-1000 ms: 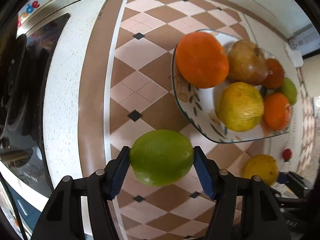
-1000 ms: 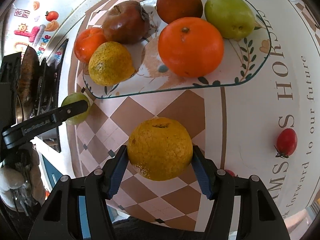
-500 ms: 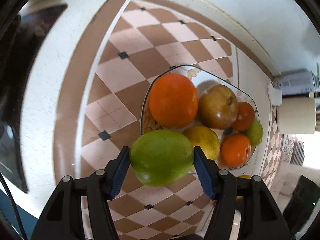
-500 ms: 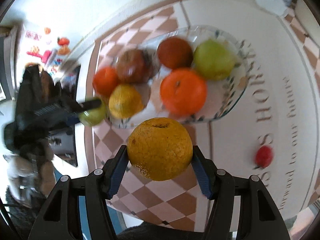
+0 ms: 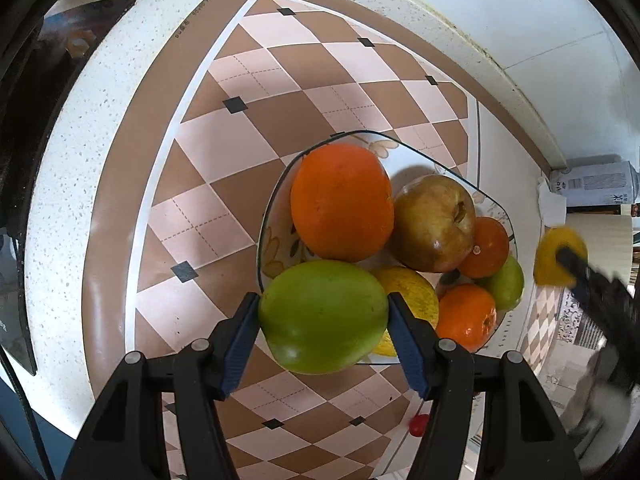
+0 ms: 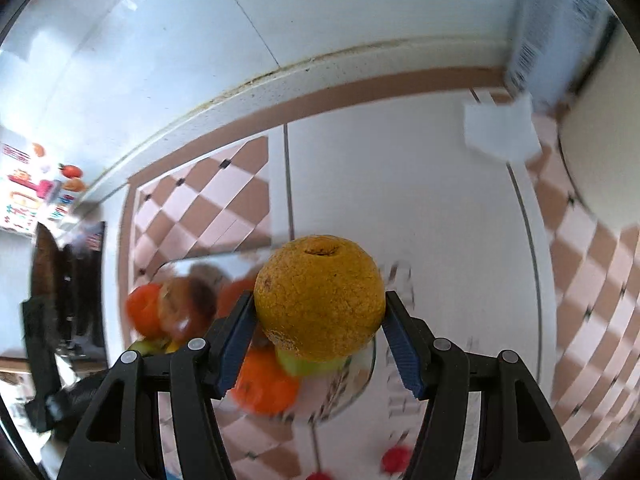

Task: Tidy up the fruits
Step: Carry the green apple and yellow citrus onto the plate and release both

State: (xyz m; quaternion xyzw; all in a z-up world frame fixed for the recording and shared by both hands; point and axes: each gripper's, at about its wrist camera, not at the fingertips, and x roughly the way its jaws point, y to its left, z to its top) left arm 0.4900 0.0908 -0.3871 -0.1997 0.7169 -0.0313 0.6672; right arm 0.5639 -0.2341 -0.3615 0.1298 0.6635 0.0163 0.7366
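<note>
Carrying fruit to the dish was the step in hand, judged from both views: each gripper held one piece aloft above the patterned counter mat (image 5: 248,128). The glass dish (image 5: 276,200) already held a crowd: a big orange (image 5: 340,204) at its near-left side, a brownish apple (image 5: 434,228) touching it, a yellow-green citrus (image 5: 416,296) partly hidden below, then a small orange (image 5: 464,316), a dark tangerine (image 5: 486,248) and a small green fruit (image 5: 506,284) at the far edge.

The left gripper (image 5: 323,330) was closed to the width of a green fruit (image 5: 323,316), its blue pads pressed on both sides, and hung over the dish's near rim. The right gripper (image 6: 319,330) clamped a rough yellow citrus (image 6: 320,296) the same way; its view was blurred, with the dish low and left of it.

The next move probably called for lowering the green fruit into what room was left and then easing the pads apart without nudging the pile. A small red fruit (image 5: 418,426) lay on the mat, well apart from the dish.
</note>
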